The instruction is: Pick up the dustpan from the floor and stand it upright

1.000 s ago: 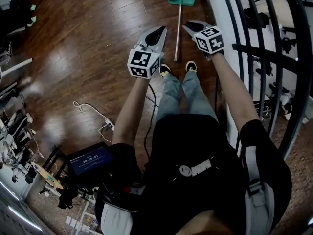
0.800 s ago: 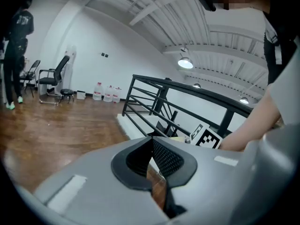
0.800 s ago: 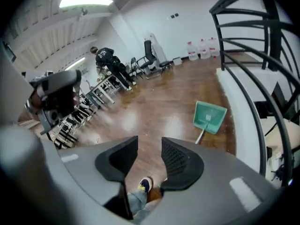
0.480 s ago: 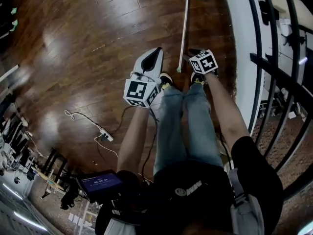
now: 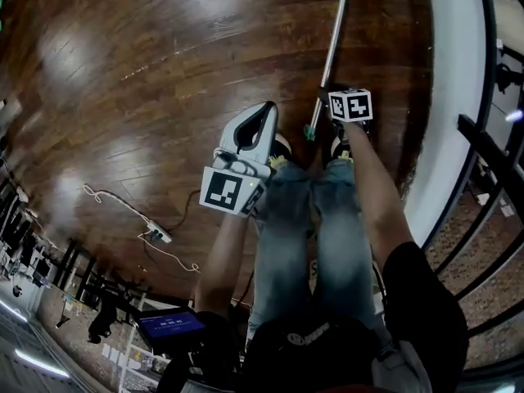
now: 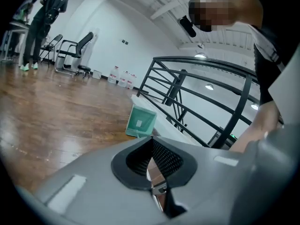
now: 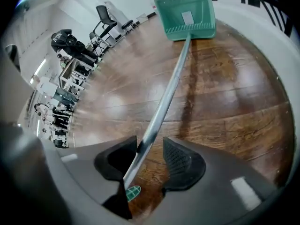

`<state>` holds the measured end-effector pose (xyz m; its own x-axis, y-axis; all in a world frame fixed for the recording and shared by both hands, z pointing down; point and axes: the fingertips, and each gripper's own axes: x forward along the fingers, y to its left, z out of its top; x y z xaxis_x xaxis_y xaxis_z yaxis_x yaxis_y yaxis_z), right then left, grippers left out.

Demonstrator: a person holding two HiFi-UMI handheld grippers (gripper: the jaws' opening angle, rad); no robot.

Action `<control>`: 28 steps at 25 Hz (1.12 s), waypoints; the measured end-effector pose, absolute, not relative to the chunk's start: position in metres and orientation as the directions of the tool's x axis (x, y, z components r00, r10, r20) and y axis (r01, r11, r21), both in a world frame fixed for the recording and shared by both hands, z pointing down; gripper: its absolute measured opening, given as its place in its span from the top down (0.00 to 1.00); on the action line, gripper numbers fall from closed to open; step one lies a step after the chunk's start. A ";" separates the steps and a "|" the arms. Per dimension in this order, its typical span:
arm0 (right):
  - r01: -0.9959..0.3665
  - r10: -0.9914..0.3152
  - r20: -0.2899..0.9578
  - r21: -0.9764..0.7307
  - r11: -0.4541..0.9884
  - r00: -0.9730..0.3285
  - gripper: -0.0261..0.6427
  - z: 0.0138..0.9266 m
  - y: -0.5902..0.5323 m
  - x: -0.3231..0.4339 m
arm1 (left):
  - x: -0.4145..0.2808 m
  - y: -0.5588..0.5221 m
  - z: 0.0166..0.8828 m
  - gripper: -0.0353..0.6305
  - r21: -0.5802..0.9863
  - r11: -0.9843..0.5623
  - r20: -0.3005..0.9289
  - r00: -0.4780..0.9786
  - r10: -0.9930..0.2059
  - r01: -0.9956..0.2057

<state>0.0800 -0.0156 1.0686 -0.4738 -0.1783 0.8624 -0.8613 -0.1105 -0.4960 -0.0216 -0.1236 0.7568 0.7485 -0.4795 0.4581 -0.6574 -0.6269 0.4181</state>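
Straddling the handle [image 7: 164, 102], the right hand-held gripper [image 7: 149, 140] has just been opening and stands half open, not clamping. The left hand-held gripper [image 6: 152, 142] is closed, empty. The dustpan [image 7: 186, 13] lies flat on the floor [image 5: 164, 72], handle toward the feet, pan pointing away.

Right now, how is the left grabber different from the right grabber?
The left gripper is shut on nothing; the right gripper is open, its jaws having just been opening, with the dustpan handle between them. The left gripper points out across the floor; the right gripper aims steeply down at it. Both are grey with black pads.
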 end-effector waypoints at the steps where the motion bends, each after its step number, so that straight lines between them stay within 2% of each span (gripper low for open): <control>1: -0.844 -0.189 0.850 -0.519 -0.135 -0.492 0.68 1.075 -0.013 0.075 | -0.025 -0.121 0.762 0.92 0.424 -0.613 0.467 0.741 -0.483 -0.667; 6: -0.724 -0.260 0.751 -0.657 -0.207 -0.607 0.72 1.078 -0.015 0.051 | -0.033 -0.114 0.767 0.92 0.426 -0.604 0.468 0.736 -0.489 -0.673; 7: -0.699 -0.276 0.730 -0.681 -0.217 -0.625 0.76 1.077 -0.017 0.048 | -0.034 -0.113 0.766 0.92 0.423 -0.615 0.457 0.742 -0.489 -0.666; 12: -0.612 -0.351 0.670 -0.742 -0.274 -0.654 0.79 1.051 -0.026 0.049 | -0.040 -0.116 0.754 0.92 0.418 -0.599 0.458 0.728 -0.511 -0.683; 18: -0.504 -0.365 0.603 -0.796 -0.335 -0.709 0.77 0.951 -0.018 0.049 | -0.019 -0.103 0.662 0.92 0.424 -0.629 0.406 0.757 -0.511 -0.652; 25: -0.333 -0.306 0.520 -0.803 -0.495 -0.797 0.75 0.838 0.019 0.032 | 0.007 -0.100 0.540 0.92 0.416 -0.668 0.349 0.787 -0.509 -0.617; 28: -0.288 -0.269 0.498 -0.778 -0.559 -0.824 0.74 0.802 0.038 0.024 | 0.009 -0.100 0.507 0.92 0.402 -0.676 0.369 0.785 -0.497 -0.617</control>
